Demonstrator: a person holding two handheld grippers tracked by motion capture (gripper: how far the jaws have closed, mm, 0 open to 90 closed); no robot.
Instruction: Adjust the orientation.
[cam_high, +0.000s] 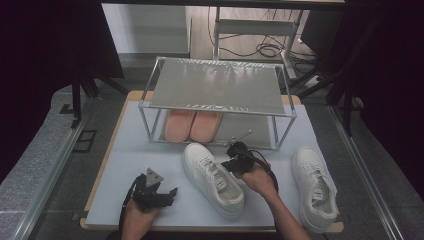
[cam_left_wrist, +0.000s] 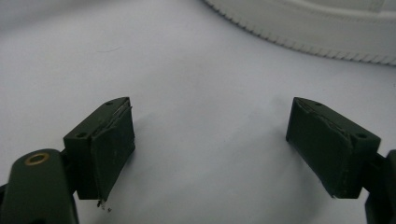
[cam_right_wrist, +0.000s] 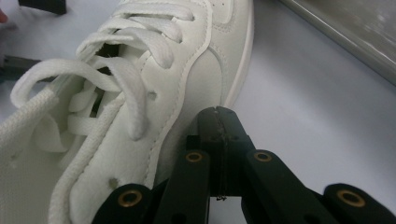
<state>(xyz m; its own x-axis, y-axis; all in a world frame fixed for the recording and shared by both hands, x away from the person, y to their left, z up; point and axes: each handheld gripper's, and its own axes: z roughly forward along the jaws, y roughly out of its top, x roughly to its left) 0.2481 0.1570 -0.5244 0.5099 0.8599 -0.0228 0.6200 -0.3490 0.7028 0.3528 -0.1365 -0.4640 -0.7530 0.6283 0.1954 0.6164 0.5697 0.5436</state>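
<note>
A white lace-up sneaker (cam_high: 212, 179) lies on the white mat in the middle, toe toward the rack. A second white sneaker (cam_high: 315, 187) lies near the mat's right edge. My right gripper (cam_high: 231, 154) is at the right side of the middle sneaker. In the right gripper view its jaws are shut (cam_right_wrist: 219, 116) with nothing between them, right beside the sneaker's side (cam_right_wrist: 177, 93). My left gripper (cam_high: 172, 194) rests low at the front left with its jaws wide open (cam_left_wrist: 210, 140) over bare mat, pointing at the sneaker's sole (cam_left_wrist: 327, 28).
A metal two-shelf rack (cam_high: 217, 85) stands at the back of the mat, with a pair of pink shoes (cam_high: 192, 125) on the left of its lower shelf. The table's wooden edge (cam_high: 105, 165) runs along the left.
</note>
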